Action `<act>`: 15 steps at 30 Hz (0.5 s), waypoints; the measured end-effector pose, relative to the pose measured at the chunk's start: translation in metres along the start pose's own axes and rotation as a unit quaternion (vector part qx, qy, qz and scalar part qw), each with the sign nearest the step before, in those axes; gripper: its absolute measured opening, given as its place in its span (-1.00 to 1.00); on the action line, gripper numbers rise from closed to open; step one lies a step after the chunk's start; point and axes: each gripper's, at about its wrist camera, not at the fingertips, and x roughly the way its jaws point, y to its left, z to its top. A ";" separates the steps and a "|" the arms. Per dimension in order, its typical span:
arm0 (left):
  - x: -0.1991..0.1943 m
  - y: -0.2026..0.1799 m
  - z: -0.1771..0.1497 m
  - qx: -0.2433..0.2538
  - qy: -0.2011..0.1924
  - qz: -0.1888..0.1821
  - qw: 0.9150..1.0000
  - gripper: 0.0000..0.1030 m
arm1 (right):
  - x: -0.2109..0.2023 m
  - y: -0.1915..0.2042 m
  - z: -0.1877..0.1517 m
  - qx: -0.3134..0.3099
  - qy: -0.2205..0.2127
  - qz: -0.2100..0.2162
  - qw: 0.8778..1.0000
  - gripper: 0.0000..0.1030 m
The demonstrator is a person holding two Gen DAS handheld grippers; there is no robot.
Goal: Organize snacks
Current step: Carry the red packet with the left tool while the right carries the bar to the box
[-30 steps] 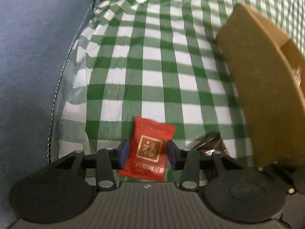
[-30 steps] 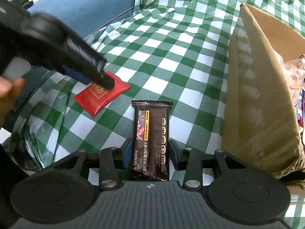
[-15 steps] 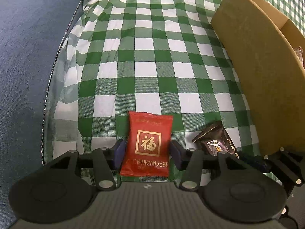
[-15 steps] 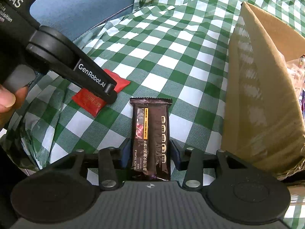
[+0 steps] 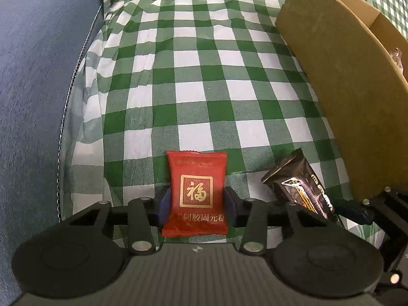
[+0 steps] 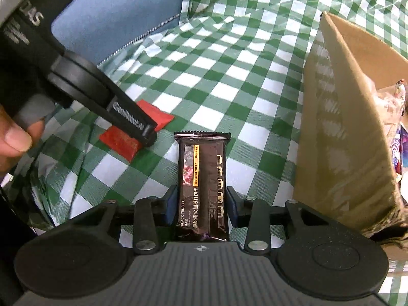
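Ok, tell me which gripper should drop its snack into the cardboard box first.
Right. The right gripper holds the dark cracker bar beside the cardboard box; the left gripper, holding the red packet, sits farther away.

- Green-and-white checked cloth [image 5: 214,81]: lying wrinkled across the surface, running under and past the other things.
- Blue upholstered cushion [image 5: 33,76]: sitting along the cloth's left edge, its piped seam bordering the fabric; showing again at upper left in the right wrist view [image 6: 114,17].
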 end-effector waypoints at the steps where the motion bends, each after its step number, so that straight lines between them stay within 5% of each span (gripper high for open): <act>1: -0.001 0.000 0.000 0.000 -0.002 -0.001 1.000 -0.10 | -0.003 0.001 0.000 0.000 -0.005 0.000 1.000 -0.20; 9: -0.043 0.010 -0.005 -0.040 -0.101 -0.022 0.994 -0.10 | -0.036 0.014 0.000 -0.012 -0.074 -0.001 0.997 -0.20; 15: -0.090 0.015 -0.018 -0.061 -0.209 -0.032 0.975 -0.10 | -0.083 0.013 0.007 -0.014 -0.150 0.027 0.988 -0.20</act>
